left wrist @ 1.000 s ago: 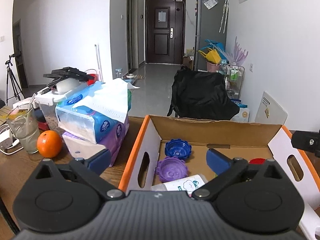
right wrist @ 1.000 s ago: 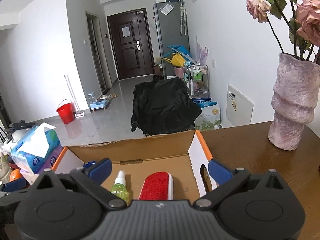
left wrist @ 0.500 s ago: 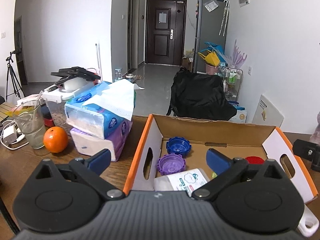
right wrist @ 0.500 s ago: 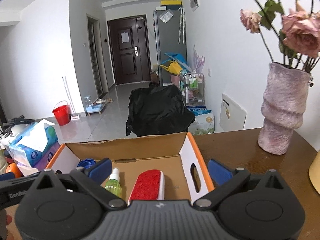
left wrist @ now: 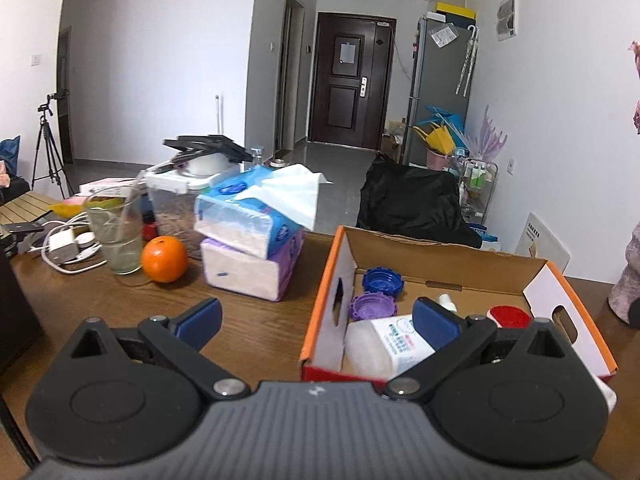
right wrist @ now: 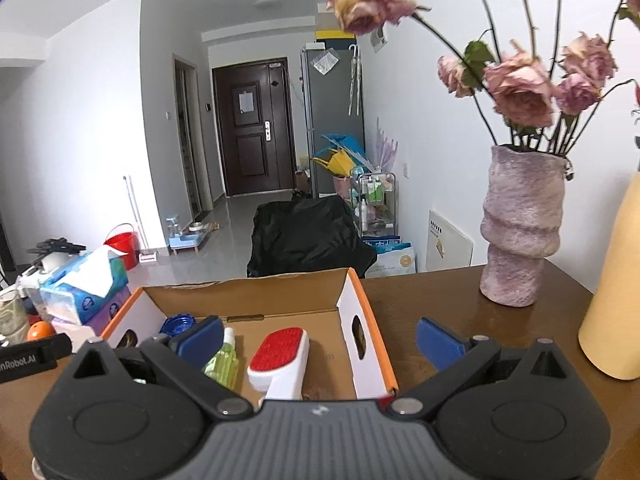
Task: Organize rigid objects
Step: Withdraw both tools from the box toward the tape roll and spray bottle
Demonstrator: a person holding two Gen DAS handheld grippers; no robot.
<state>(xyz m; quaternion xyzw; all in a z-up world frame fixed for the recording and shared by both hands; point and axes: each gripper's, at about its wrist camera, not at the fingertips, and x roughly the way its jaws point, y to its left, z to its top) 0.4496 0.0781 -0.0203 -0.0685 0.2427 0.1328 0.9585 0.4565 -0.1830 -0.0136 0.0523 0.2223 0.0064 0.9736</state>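
The table (left wrist: 256,332) carries a cardboard box (left wrist: 448,276) with orange edges, and the box already holds most of the rigid things, so the task looks close to its end. In the left view I see inside it a white bottle (left wrist: 384,348) lying at the near left corner, a purple lid (left wrist: 373,307) behind it and a blue lid (left wrist: 382,280) further back, near the far wall. In the right view a red brush (right wrist: 280,356) with a white handle lies in the middle of the box floor, and a green spray bottle (right wrist: 223,362) lies just beside it on its left. Outside the box, on the left part of the table, there are tissue packs (left wrist: 252,240), a glass (left wrist: 116,236) and an orange (left wrist: 165,254); on the right part stands a vase (right wrist: 520,228) with dried roses. None of these seem to belong to the sorting, but I cannot be sure of it. The left gripper (left wrist: 316,318) is spread wide and holds nothing; it hangs over the near left wall of the box. The right gripper (right wrist: 320,336) is also spread and empty, over the near right corner of the box. I judge that what is left, if anything, is only a last check or to put the hands away, because no loose rigid thing lies near either gripper.
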